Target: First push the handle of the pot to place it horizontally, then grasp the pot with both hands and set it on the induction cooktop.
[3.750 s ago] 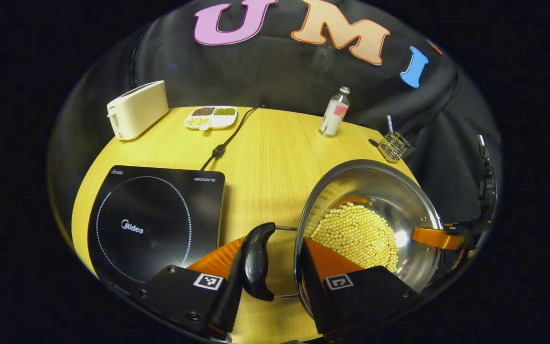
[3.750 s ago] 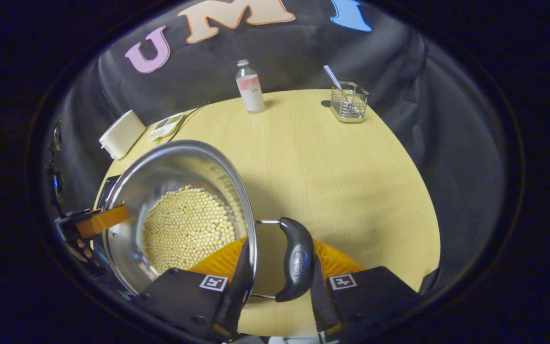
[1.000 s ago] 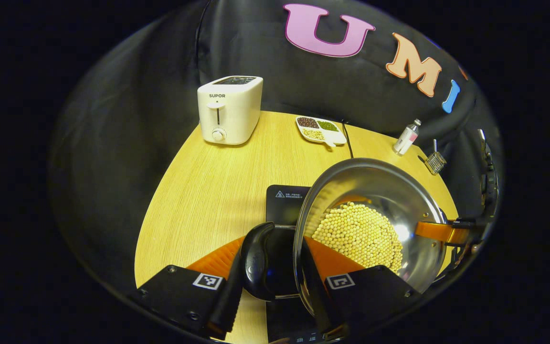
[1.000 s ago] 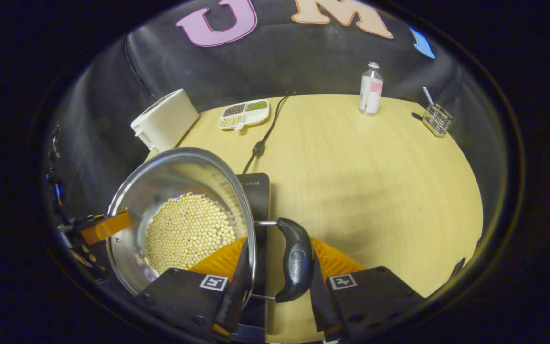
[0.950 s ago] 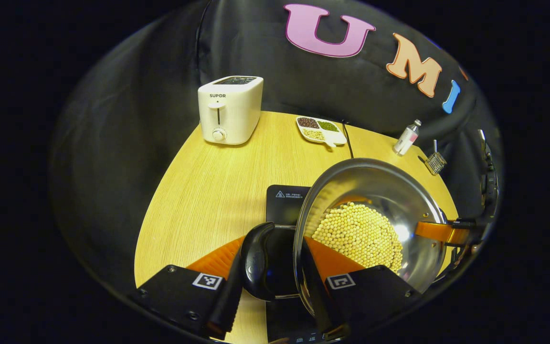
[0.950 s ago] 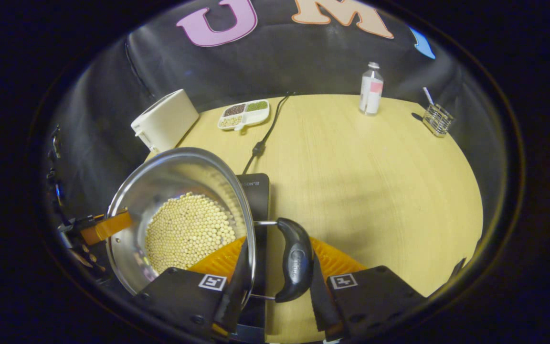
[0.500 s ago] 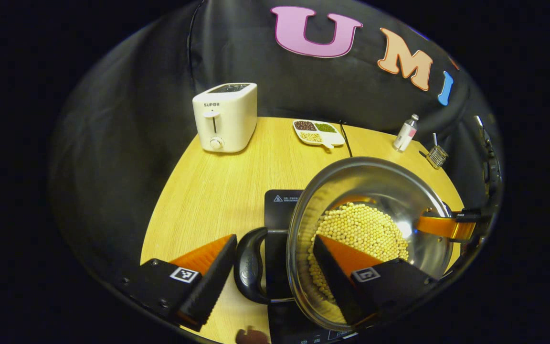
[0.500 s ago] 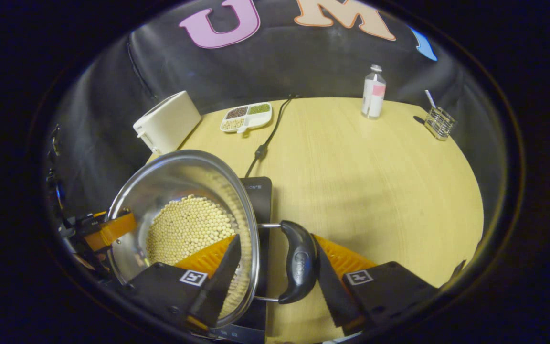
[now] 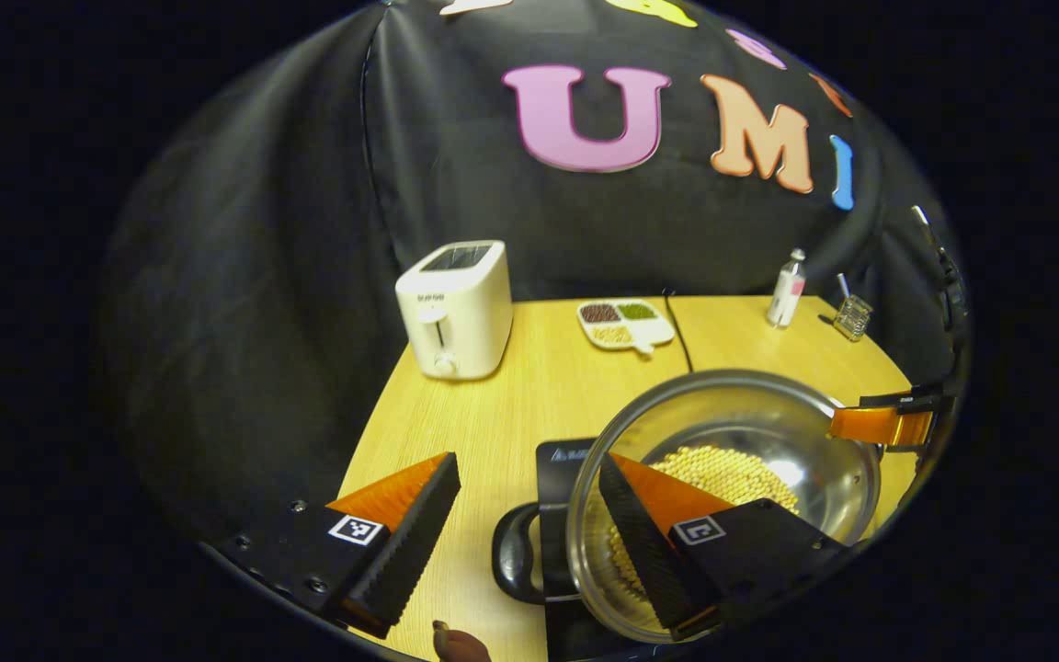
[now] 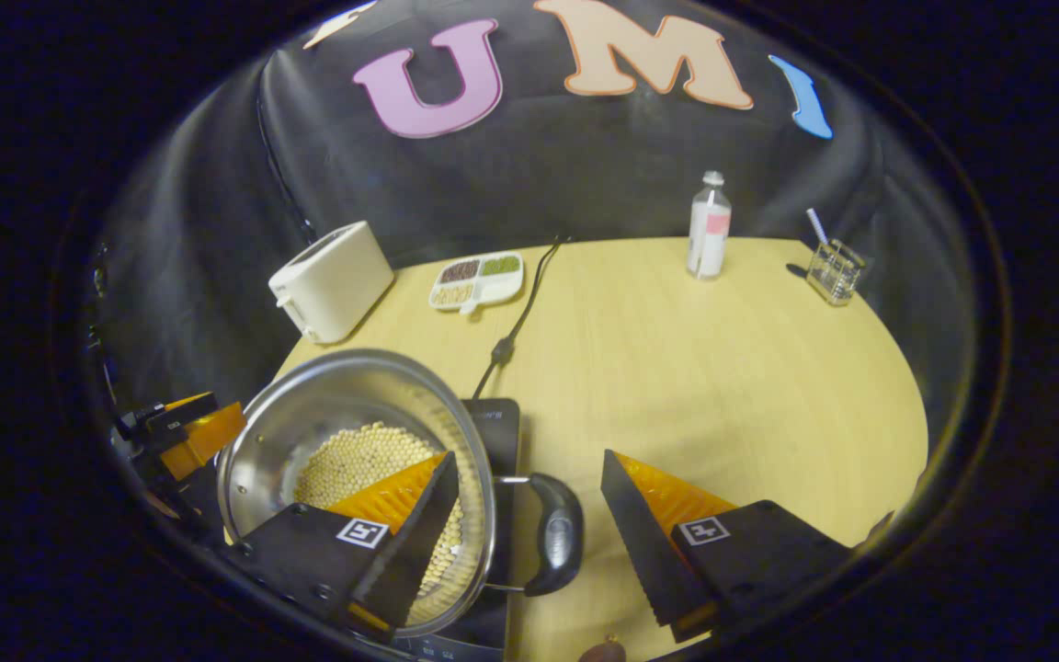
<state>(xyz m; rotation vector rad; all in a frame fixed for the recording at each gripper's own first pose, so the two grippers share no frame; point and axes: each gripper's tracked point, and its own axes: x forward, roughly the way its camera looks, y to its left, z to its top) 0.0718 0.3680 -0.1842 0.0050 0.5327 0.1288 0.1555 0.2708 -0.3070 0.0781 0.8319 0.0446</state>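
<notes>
At lower centre, the round steel pot of yellow beans sits on the black induction cooktop on the pale wooden table. Left gripper and right gripper both gape wide, holding nothing.

Black screwed tongs; square coded markers

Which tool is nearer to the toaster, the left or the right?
Left. The left tool hovers open over the pot handle on the toaster's side; the right tool is open at the opposite handle, across the pot and farther from the toaster.
</notes>
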